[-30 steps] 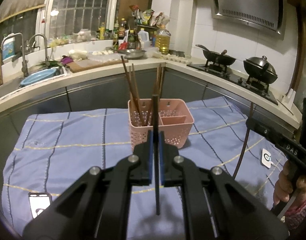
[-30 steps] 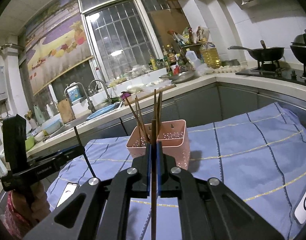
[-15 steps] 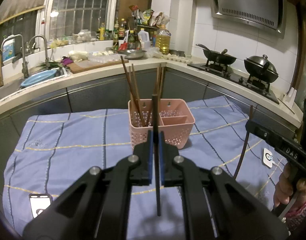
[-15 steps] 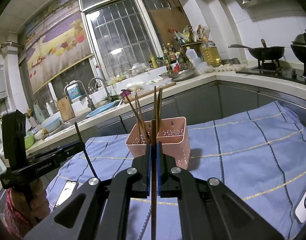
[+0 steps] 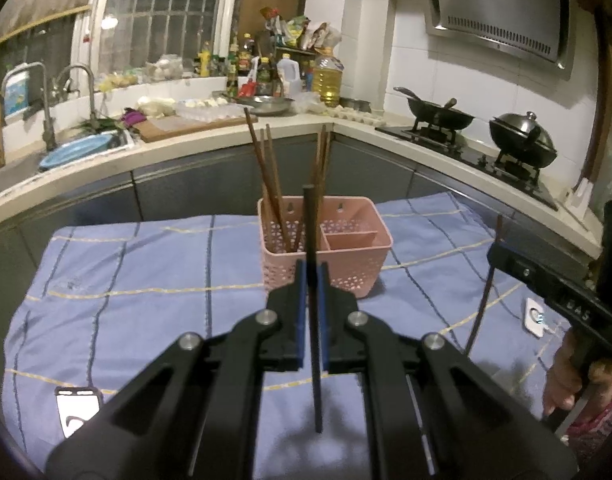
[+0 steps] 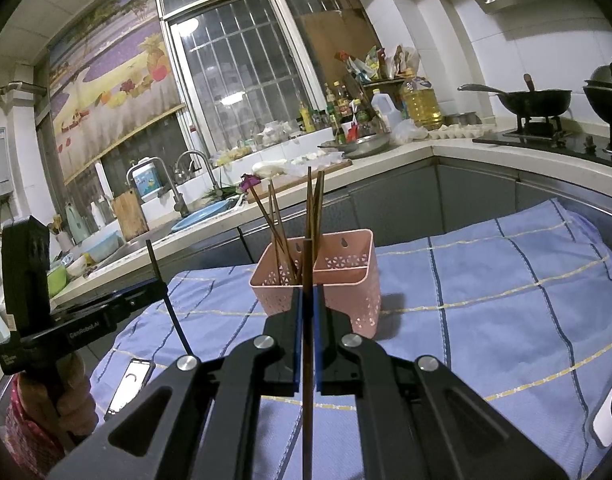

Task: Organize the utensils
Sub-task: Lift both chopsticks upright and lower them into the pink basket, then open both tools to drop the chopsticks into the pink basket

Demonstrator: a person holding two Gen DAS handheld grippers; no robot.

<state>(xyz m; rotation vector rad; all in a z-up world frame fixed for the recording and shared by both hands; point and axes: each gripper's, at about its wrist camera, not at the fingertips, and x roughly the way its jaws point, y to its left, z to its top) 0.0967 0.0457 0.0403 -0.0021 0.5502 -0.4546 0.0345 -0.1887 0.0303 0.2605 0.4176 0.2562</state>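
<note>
Left gripper (image 5: 311, 276): jaws closed on a dark chopstick (image 5: 313, 320) held upright, its tip above the pads and its lower end hanging over the cloth. Right gripper (image 6: 306, 300): jaws closed likewise on a brown chopstick (image 6: 307, 360), also upright.

Pink basket (image 5: 346, 258): perforated and divided into compartments, set on the cloth just beyond both grippers. Several chopsticks (image 5: 266, 168) are seen standing in its left compartment, leaning apart; the right compartments appear unfilled.

Surface: a table covered by a blue checked cloth (image 5: 126, 280). A phone (image 5: 76, 410) is laid at the near left, and a small white device (image 5: 537, 317) at the right edge.

Room: a kitchen, with a pale L-shaped counter (image 5: 186, 144) wrapped around the far and right sides. A sink with a blue basin (image 5: 76, 152) is placed at far left, bottles (image 5: 262, 72) under a barred window, two woks (image 5: 522, 140) on a stove at right, and a range hood (image 5: 502, 12) above.

Clearance: bare cloth is left on all sides of the basket, widest to the left; the cloth's far edge lies close to the counter cabinets.
</note>
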